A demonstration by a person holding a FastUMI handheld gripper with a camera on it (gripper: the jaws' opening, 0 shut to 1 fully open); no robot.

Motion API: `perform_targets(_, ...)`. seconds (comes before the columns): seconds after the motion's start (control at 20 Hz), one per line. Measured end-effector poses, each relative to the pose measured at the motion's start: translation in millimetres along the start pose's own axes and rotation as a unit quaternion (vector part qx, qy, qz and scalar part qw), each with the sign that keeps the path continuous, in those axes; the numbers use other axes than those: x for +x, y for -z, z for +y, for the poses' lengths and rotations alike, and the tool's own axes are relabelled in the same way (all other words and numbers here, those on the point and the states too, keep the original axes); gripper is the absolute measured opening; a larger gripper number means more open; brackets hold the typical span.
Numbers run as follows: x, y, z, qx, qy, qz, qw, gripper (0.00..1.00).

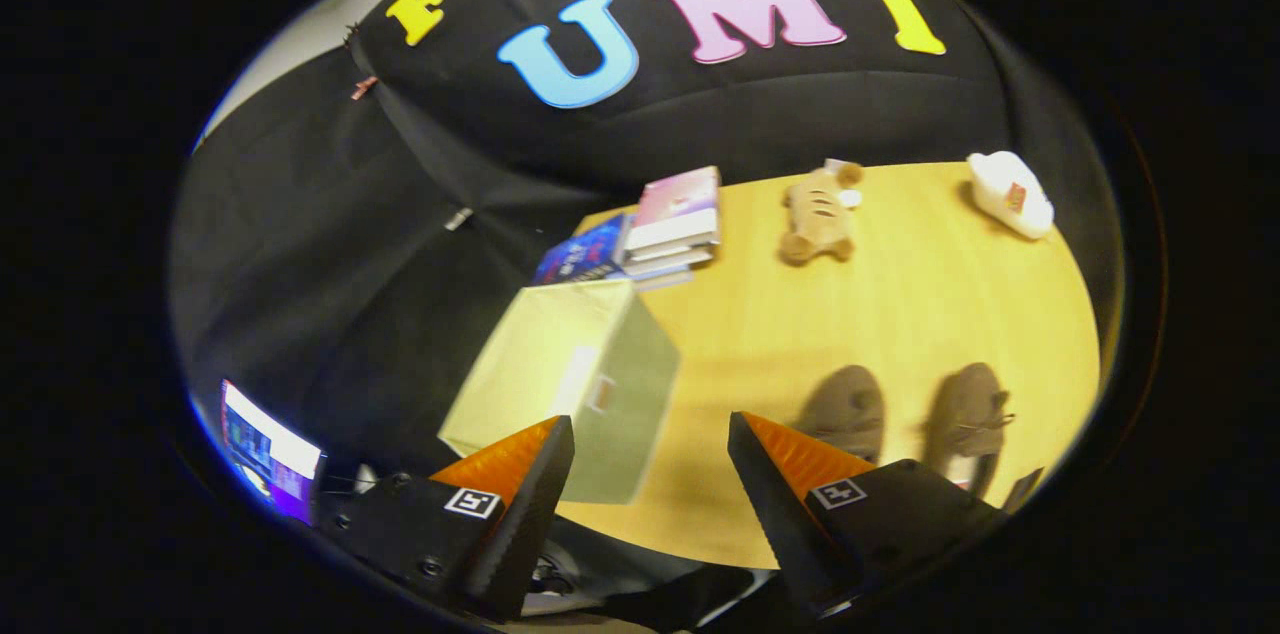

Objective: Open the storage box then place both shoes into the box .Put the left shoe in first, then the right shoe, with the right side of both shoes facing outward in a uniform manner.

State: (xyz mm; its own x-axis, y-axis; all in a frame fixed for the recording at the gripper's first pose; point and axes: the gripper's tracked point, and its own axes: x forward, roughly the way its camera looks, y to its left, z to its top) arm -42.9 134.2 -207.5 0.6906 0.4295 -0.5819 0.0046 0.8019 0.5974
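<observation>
A pale green storage box (575,384) with its lid down stands on the wooden table (900,314), just ahead of my left finger (520,474). Two grey-brown shoes sit side by side beyond my right finger (790,474): one (848,411) nearer the fingers, the other (968,419) further right. My gripper (650,434) hangs above the table's near edge, tilted, its fingers wide apart and nothing between them. The picture is blurred by motion.
A stack of books (650,234) lies behind the box at the table's far edge. A brown plush toy (818,214) and a white object (1010,194) rest further back right. A lit screen (265,454) glows off the table to the left.
</observation>
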Motion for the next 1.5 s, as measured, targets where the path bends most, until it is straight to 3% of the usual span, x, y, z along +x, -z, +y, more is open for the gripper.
perform_targets(0.2,-8,39,-67,-0.025,0.088,0.044,0.995,0.96)
perform_targets(0.35,2,66,-87,-0.03,0.105,0.071,0.991,0.96)
perform_targets(0.5,19,85,-121,-0.032,0.141,0.093,0.985,0.9)
perform_targets(0.65,43,92,-146,-0.031,0.166,0.104,0.98,0.73)
perform_targets(0.8,64,100,-158,-0.035,0.176,0.123,0.976,0.69)
perform_targets(1.0,79,104,-164,-0.037,0.182,0.137,0.973,0.56)
perform_targets(1.15,76,100,-175,-0.028,0.204,0.137,0.969,0.12)
perform_targets(1.25,76,100,-174,-0.004,0.2,0.136,0.97,0.06)
perform_targets(1.5,62,81,-159,0.011,0.187,0.111,0.976,0.06)
